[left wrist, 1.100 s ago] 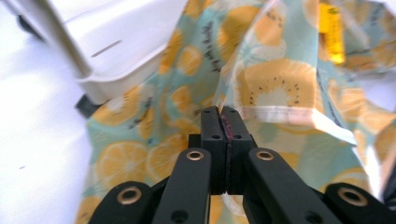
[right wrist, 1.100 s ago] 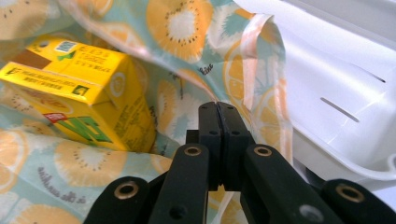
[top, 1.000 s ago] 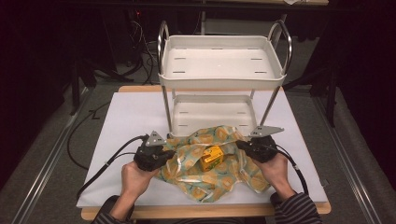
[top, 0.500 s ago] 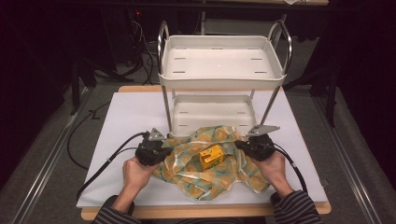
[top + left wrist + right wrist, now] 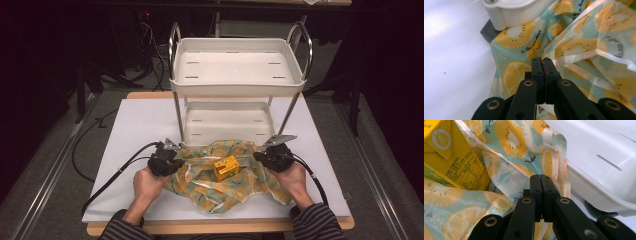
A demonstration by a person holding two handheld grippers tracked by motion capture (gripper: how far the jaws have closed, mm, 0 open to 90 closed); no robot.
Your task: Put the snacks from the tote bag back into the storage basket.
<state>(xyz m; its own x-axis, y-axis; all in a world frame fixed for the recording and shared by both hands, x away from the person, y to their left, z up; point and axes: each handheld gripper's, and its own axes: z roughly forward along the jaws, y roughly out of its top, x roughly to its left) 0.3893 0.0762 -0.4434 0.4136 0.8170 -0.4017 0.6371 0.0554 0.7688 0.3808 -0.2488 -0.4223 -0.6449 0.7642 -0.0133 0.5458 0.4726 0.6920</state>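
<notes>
High view, near edge first: two striped sleeves are coming in, each hand carrying a gripper. The left gripper is sitting at the left edge of the fruit-print cloth, the right gripper at its right edge. In the left gripper view the jaws are standing pressed together with a translucent cloth hem running in at their tips, so it is probably pinching that hem; the pinch itself is partly hidden. In the right gripper view the jaws are likewise closed flat on a fold of cloth just beside the yellow carton. Holding both side edges is likely a way of drawing the cloth up around the carton, which is resting on the cloth's middle, tilted. Beyond the cloth, and touching its far edge, a white two-tier cart is standing with both trays bare. Everything is sitting on a white sheet covering a wooden tabletop. Farther behind the cart, the room is fading into dark, with black cables trailing on grey floor.
</notes>
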